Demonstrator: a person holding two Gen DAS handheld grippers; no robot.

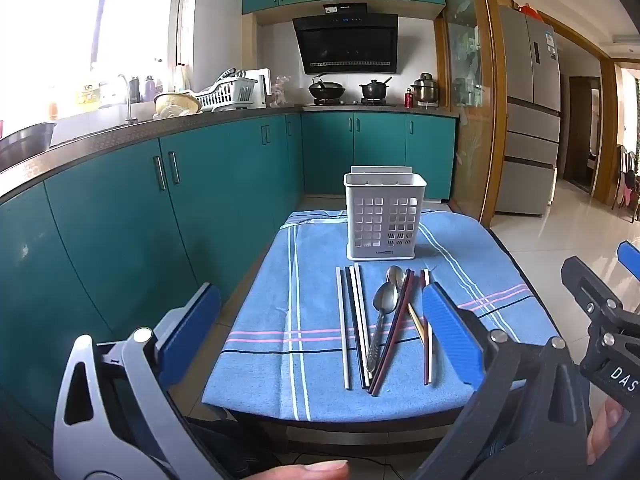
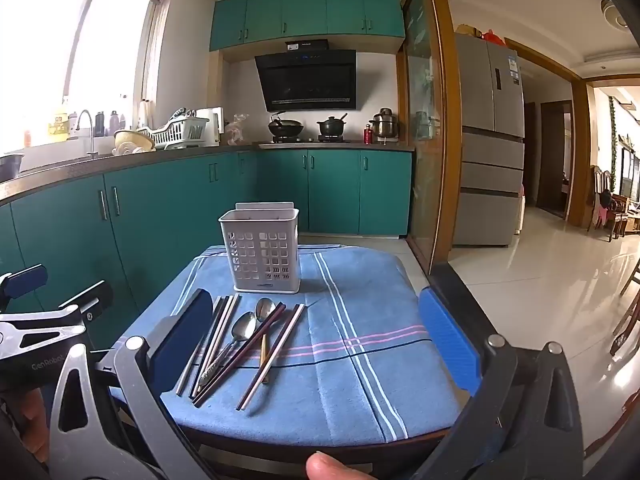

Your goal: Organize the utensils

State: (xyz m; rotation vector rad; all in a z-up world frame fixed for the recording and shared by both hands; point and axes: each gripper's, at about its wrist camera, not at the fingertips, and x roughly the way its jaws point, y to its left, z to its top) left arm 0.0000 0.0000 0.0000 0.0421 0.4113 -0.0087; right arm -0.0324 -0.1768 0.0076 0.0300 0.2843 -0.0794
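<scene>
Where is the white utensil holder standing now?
The white utensil holder stands upright on the blue cloth, at its far end, just behind the chopsticks and spoons.

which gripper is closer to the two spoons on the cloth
Left, though only slightly. The left gripper, open, frames the spoons between its fingers. The right gripper, also open, is offset: the spoons lie by its left finger.

Both views are taken from the wrists, looking forward and slightly down over a cloth-covered counter from its near edge. The left view is set to the left; the right gripper is caught at its right edge. The right view is set further right; the left gripper shows at its left edge. Shared: the white utensil holder, the loose utensils, teal cabinets beyond.
</scene>
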